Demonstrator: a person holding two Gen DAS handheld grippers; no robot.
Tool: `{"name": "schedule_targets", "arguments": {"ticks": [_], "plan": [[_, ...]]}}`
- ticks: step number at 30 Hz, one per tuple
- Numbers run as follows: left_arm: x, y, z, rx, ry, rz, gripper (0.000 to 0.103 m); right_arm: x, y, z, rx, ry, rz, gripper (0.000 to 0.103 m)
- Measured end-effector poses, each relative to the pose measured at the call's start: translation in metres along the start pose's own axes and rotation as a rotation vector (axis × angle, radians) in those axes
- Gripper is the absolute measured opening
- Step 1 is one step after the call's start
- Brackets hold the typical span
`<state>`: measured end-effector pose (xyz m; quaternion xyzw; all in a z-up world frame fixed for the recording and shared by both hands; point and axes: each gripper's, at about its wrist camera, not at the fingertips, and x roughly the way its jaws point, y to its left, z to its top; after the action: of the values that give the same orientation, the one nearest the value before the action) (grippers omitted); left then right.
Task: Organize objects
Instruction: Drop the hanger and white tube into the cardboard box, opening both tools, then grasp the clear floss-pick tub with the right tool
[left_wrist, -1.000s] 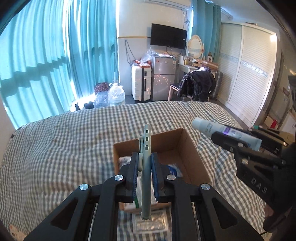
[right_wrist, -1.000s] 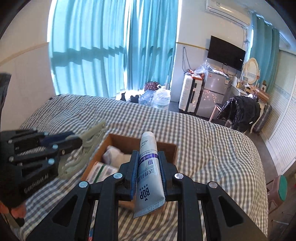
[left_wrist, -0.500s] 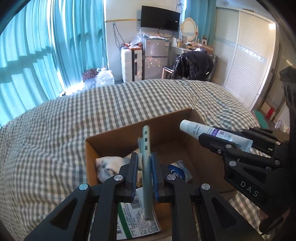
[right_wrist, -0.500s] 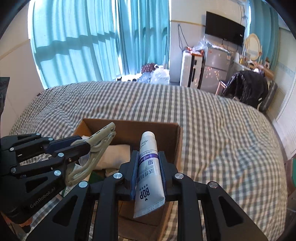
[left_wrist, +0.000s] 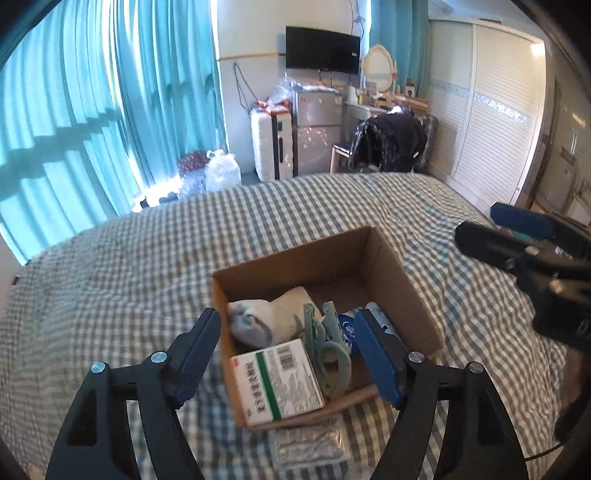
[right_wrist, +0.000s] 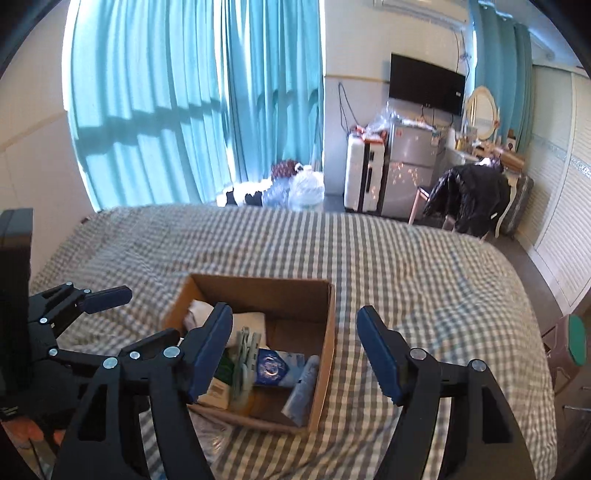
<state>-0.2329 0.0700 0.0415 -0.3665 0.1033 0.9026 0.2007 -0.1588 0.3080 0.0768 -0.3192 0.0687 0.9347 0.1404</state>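
Observation:
An open cardboard box (left_wrist: 391, 273) sits on the checked bed and also shows in the right wrist view (right_wrist: 327, 332). Inside lie a pale green hair clip (left_wrist: 327, 339), a white and green medicine carton (left_wrist: 277, 376), a rolled grey-white cloth (left_wrist: 266, 317), a blue packet (right_wrist: 275, 367) and the tube (right_wrist: 301, 387) against the right wall. My left gripper (left_wrist: 291, 354) is open and empty just above the box's near edge. My right gripper (right_wrist: 295, 350) is open and empty above the box's right side.
A clear plastic blister pack (left_wrist: 310, 443) lies on the bed in front of the box. The checked bedspread (right_wrist: 406, 266) stretches around it. Beyond the bed are teal curtains (left_wrist: 110, 110), a suitcase, a small fridge and a chair with a black coat (right_wrist: 472, 199).
Both grippers have opened. The left one let the hair clip go and the right one let the tube go; both now lie in the box. Both grippers have drawn back a little.

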Motion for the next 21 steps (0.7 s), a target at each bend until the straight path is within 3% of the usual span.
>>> {"name": "schedule_targets", "arguments": {"ticks": [2, 4, 8, 10, 16, 21], "plan": [[-0.019, 0.003, -0.002, -0.002, -0.009, 0.01, 0.08, -0.019, 0.004, 0.004, -0.007, -0.013, -0.026, 0.074], [-0.038, 0.007, -0.005, -0.002, -0.011, 0.015, 0.088, -0.043, 0.012, 0.006, -0.012, -0.024, -0.052, 0.075], [-0.073, 0.018, -0.016, -0.009, -0.023, 0.037, 0.089, -0.081, 0.03, 0.002, -0.024, -0.037, -0.07, 0.081], [-0.089, 0.022, -0.024, -0.018, -0.03, 0.052, 0.095, -0.097, 0.041, -0.004, -0.038, -0.032, -0.074, 0.082], [-0.118, 0.04, -0.061, -0.06, -0.028, 0.109, 0.102, -0.125, 0.067, -0.042, -0.075, -0.009, -0.061, 0.088], [-0.116, 0.053, -0.102, -0.089, -0.003, 0.153, 0.103, -0.123, 0.078, -0.083, -0.057, 0.027, -0.045, 0.088]]}}
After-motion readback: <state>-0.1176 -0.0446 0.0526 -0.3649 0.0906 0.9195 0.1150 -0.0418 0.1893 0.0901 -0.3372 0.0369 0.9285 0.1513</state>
